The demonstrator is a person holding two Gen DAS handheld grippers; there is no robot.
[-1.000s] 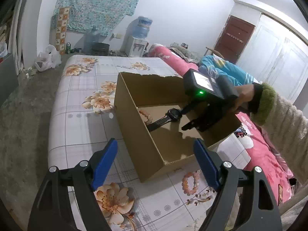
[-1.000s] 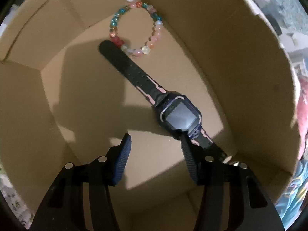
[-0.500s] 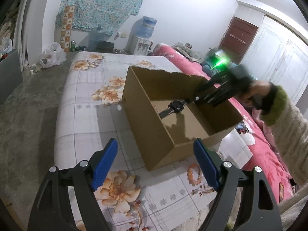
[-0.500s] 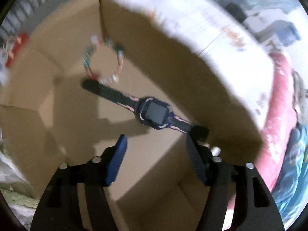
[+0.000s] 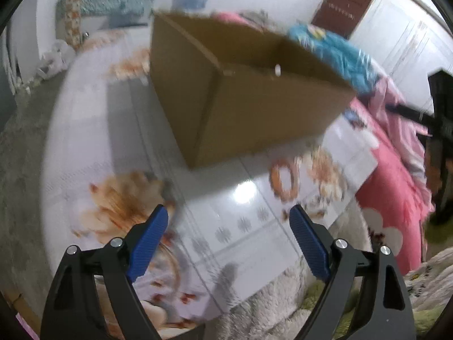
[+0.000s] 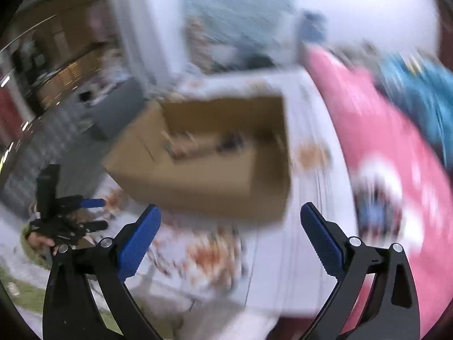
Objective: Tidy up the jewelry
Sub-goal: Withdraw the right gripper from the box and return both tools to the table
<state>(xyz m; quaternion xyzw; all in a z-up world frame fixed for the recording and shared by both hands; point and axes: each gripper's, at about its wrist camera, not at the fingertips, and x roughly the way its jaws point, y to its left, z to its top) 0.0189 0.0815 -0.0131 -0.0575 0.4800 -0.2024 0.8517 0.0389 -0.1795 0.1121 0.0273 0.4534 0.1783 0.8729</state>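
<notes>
Both views are motion-blurred. The open brown cardboard box (image 6: 215,153) stands on the floral plastic-covered worktop (image 5: 249,243) and seems to hold dark jewelry. An orange beaded bracelet (image 5: 284,180) lies outside near its corner, with bare cloth around it. The left tongs (image 5: 228,236) are opening and empty, angled toward the bracelet. The right tongs (image 6: 230,233) are opening and empty, clear of the rim.

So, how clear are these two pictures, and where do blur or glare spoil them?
Left wrist view: motion blur smears the cardboard box and the floral cloth; a white glare spot sits on the cloth; only the left gripper is sharp. Right wrist view: heavier blur, the box contents unreadable; the right gripper sharp, its jaws opening and empty.
</notes>
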